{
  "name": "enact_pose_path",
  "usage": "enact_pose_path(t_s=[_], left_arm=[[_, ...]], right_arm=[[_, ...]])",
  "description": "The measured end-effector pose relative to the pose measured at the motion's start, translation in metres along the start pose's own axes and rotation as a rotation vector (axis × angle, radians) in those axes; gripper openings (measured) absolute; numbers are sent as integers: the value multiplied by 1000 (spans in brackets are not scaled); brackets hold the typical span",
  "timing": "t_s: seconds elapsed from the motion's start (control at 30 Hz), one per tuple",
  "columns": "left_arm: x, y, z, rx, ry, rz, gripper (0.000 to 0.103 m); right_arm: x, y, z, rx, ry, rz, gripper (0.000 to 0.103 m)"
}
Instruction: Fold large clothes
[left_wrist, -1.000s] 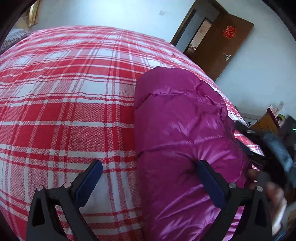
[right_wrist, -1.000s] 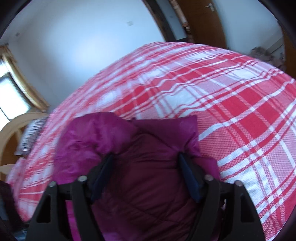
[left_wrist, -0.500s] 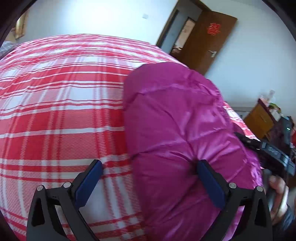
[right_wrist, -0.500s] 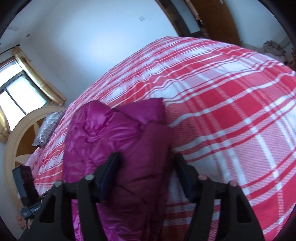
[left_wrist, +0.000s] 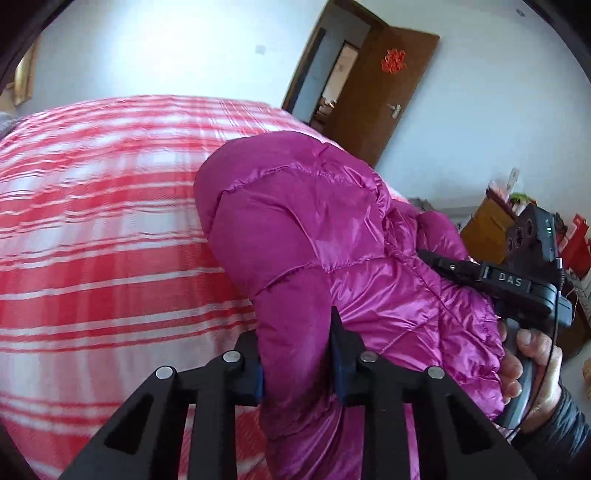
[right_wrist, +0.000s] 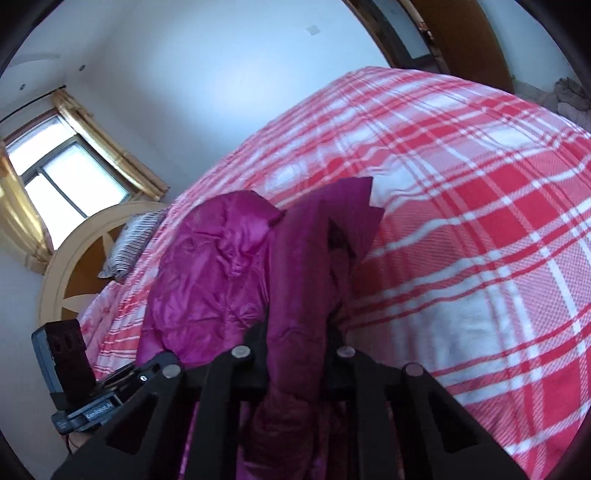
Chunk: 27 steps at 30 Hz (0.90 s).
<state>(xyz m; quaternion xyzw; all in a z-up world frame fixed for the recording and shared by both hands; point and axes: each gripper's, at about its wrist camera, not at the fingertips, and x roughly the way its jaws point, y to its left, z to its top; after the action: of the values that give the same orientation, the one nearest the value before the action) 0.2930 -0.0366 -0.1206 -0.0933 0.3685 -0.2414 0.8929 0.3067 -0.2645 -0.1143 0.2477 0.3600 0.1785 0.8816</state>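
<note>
A shiny magenta puffer jacket (left_wrist: 332, 236) lies bunched on a bed with a red-and-white plaid cover (left_wrist: 92, 229). My left gripper (left_wrist: 295, 354) is shut on a thick fold of the jacket at its near left edge. My right gripper (right_wrist: 297, 328) is shut on another fold of the jacket (right_wrist: 221, 266) at its near right side. In the left wrist view the right gripper's body (left_wrist: 517, 284) and the hand that holds it sit against the jacket's right side. The fingertips of both grippers are buried in fabric.
The plaid cover (right_wrist: 480, 221) spreads wide to the right of the jacket. A striped pillow (right_wrist: 129, 243) and a round headboard (right_wrist: 74, 266) are at the bed's head, under a window. A brown door (left_wrist: 384, 92) stands open beyond the bed, with a wooden cabinet (left_wrist: 487, 225) to its right.
Both grippers have closed from open onto folds of the jacket. The jacket has bunched up and risen off the bed, and both views have tilted upward.
</note>
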Motion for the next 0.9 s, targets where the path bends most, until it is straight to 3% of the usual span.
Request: enact_pose_path(t_s=[0.23, 0.43, 0.67, 0.9], left_arm=[[-90, 50, -8, -17, -86, 159, 27], [-141, 109, -23, -77, -120, 340, 27], [-172, 165, -44, -149, -138, 427, 27], [-179, 201, -57, -219, -128, 454, 27]], right_arm=[[31, 77, -2, -73, 32, 140, 17], [107, 155, -15, -135, 128, 245, 17], [180, 224, -40, -202, 224, 306, 17], [221, 263, -58, -240, 281, 328, 17]])
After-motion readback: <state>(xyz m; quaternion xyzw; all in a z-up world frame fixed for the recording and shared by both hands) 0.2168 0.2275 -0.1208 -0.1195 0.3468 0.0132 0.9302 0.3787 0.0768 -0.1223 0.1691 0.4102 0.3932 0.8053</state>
